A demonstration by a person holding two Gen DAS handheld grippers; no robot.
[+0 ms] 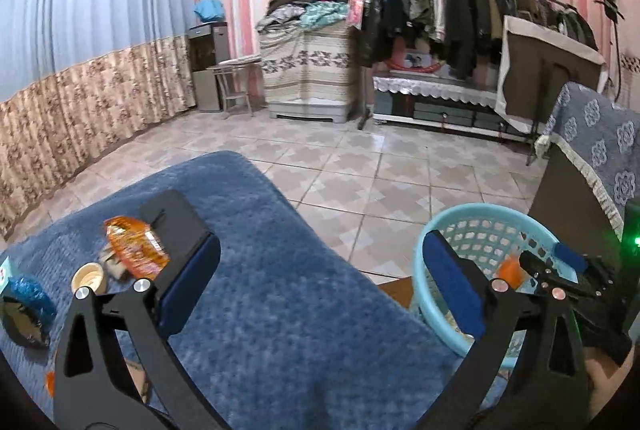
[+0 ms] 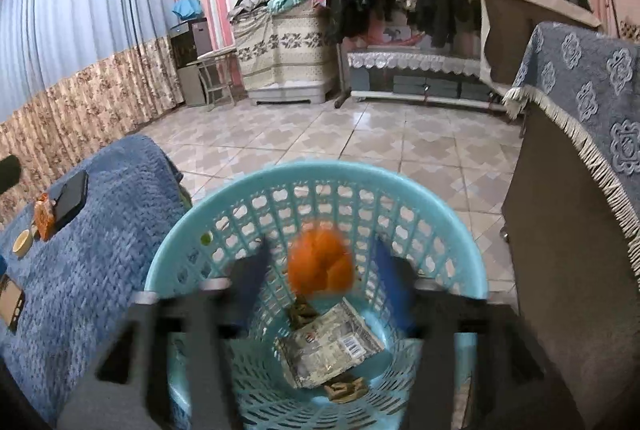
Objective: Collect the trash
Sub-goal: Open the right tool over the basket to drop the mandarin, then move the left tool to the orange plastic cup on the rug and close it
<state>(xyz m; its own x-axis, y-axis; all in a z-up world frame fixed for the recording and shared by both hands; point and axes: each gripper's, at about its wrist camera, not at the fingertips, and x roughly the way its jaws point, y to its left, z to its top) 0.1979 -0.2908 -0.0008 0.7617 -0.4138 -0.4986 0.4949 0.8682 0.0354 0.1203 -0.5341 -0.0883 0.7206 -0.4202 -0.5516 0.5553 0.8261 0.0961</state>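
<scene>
My right tongs [image 2: 320, 294] are spread over the blue basket [image 2: 192, 230], nothing pinched between them, and the orange scrap [image 2: 322, 266] sits blurred in the gap between the fingers, above the basket floor; I'd say it is dropping in, free of both pads. Down at the bottom there's already a flat printed wrapper [image 2: 328, 346] and a couple of small brownish bits, so part of the collecting is done. My left tongs [image 1: 316, 286] are spread wide and empty over the blue-covered table [image 1: 288, 310]. Plenty left there: an orange snack packet [image 1: 134, 250] lies just beside my left finger, a small cream cup [image 1: 89, 277] next to it, and a crumpled blue wrapper [image 1: 30, 296] near the table's edge. There's a dark flat phone-like thing [image 2: 70, 198] too, which I doubt is trash. The basket stands on the floor just off the table's corner, so each remaining trip is short. I reckon I'm roughly midway.
</scene>
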